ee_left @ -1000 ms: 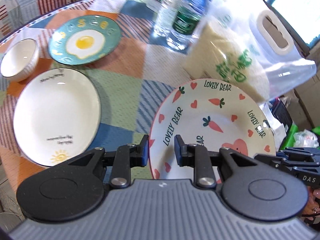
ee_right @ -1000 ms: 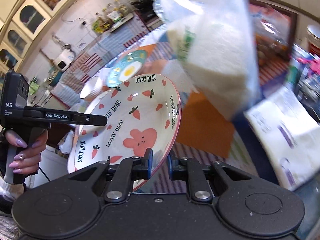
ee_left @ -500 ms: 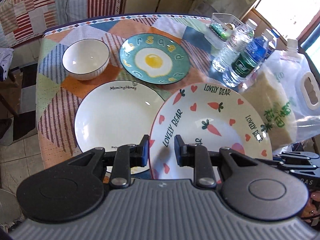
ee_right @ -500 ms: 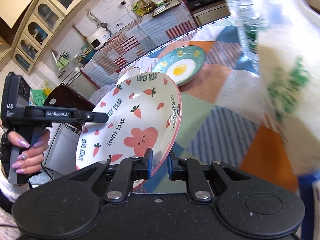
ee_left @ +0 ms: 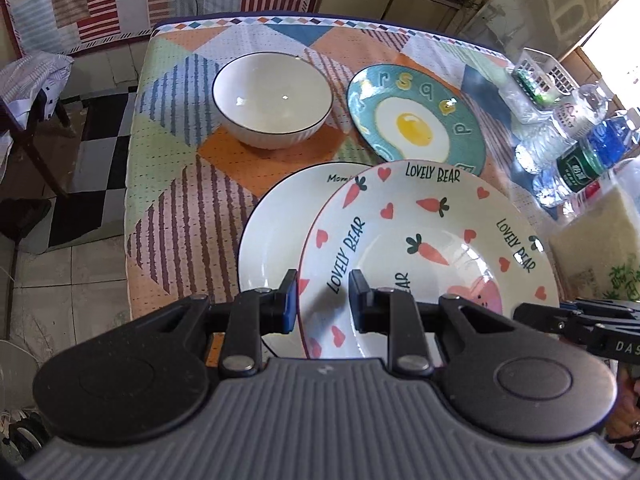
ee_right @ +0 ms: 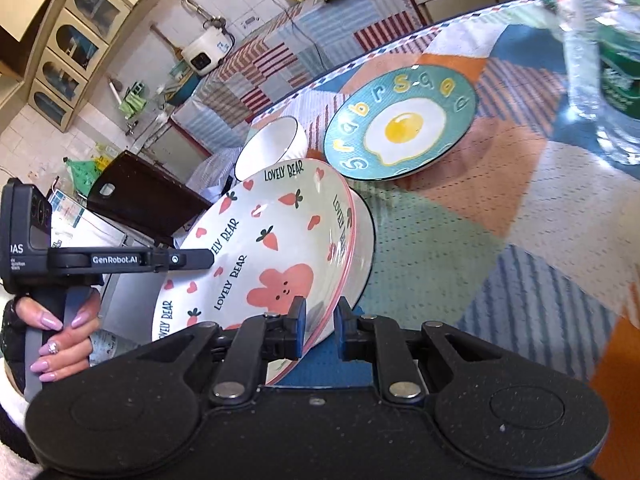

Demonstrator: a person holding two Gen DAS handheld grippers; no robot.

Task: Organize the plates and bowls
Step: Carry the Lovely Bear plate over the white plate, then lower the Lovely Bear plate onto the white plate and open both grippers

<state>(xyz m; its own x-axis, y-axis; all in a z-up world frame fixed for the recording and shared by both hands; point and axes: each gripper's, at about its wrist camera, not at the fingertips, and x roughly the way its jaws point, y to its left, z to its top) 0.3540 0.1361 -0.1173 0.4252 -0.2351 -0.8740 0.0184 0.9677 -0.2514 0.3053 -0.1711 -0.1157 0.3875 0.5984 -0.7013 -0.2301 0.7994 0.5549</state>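
Note:
A white "Lovely Bear" plate (ee_left: 432, 240) with carrots, hearts and a pink bear is held by both grippers. My left gripper (ee_left: 323, 300) is shut on its left rim. My right gripper (ee_right: 321, 330) is shut on its right rim (ee_right: 280, 248). The plate sits tilted over a plain white plate (ee_left: 276, 232) with a dark rim on the table, also seen in the right wrist view (ee_right: 364, 240). A white bowl (ee_left: 272, 100) stands at the far left. A teal fried-egg plate (ee_left: 416, 120) lies at the far middle.
Water bottles (ee_left: 576, 156) and a small clear basket (ee_left: 536, 76) stand at the table's right side. A bag of rice (ee_left: 600, 248) lies at the near right. The patchwork tablecloth (ee_left: 184, 184) ends at the left edge above tiled floor.
Both grippers carried the bear plate left and down, from beside the plain white plate to over it. The rice bag and bottles slid out to the right of both views.

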